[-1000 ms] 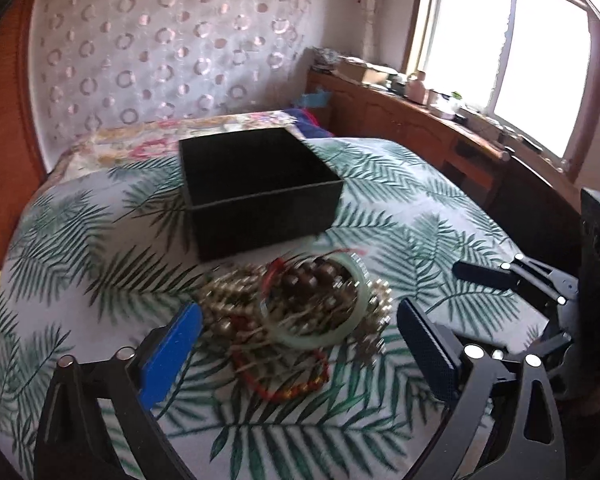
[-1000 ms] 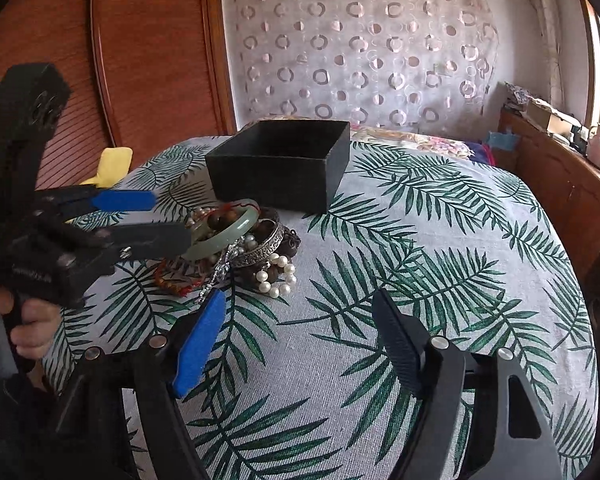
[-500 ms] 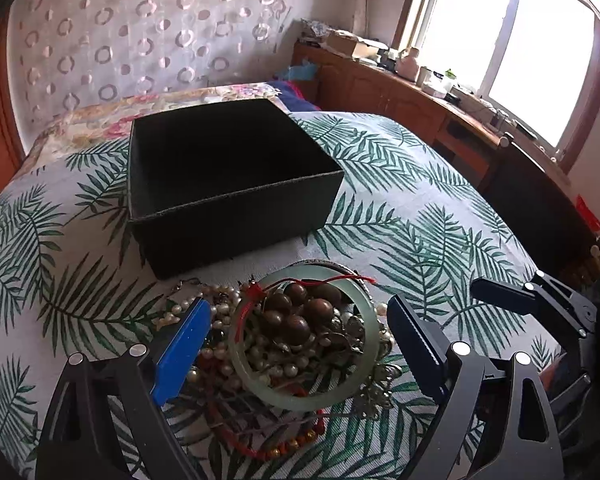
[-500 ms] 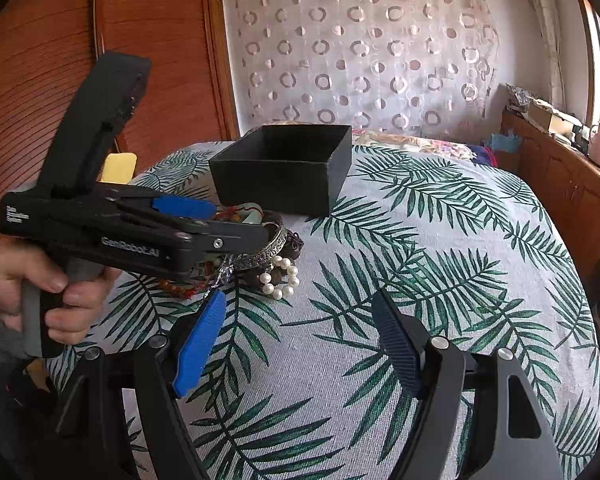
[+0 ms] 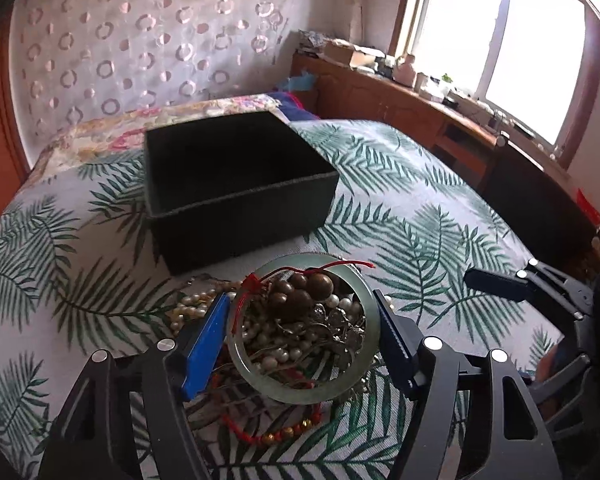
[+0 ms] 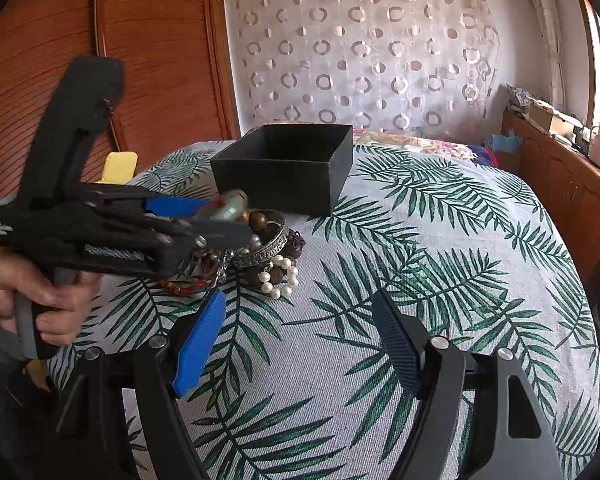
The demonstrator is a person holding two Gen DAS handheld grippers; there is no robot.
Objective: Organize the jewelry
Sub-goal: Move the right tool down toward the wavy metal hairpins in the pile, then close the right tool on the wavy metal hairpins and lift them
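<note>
A pale green jade bangle (image 5: 352, 292) sits between the pads of my left gripper (image 5: 302, 338), which is shut on it and holds it tilted above a heap of jewelry (image 5: 296, 320): brown wooden beads, pearls, a silver bangle, a red cord bracelet. In the right wrist view the bangle (image 6: 230, 208) is lifted off the heap (image 6: 268, 256). An open black box (image 5: 236, 184) stands just behind the heap; it also shows in the right wrist view (image 6: 288, 168). My right gripper (image 6: 296, 340) is open and empty over the cloth, right of the heap.
The round table has a white cloth with green palm leaves (image 6: 440, 248). A wooden wardrobe (image 6: 148, 60) stands at the left, a curtain behind, a wooden sideboard and window (image 5: 500, 40) at the right. A yellow object (image 6: 118, 166) lies by the table's far left edge.
My left gripper moved in around the jade bangle, closed on it and raised it off the heap. The right gripper stayed still.
</note>
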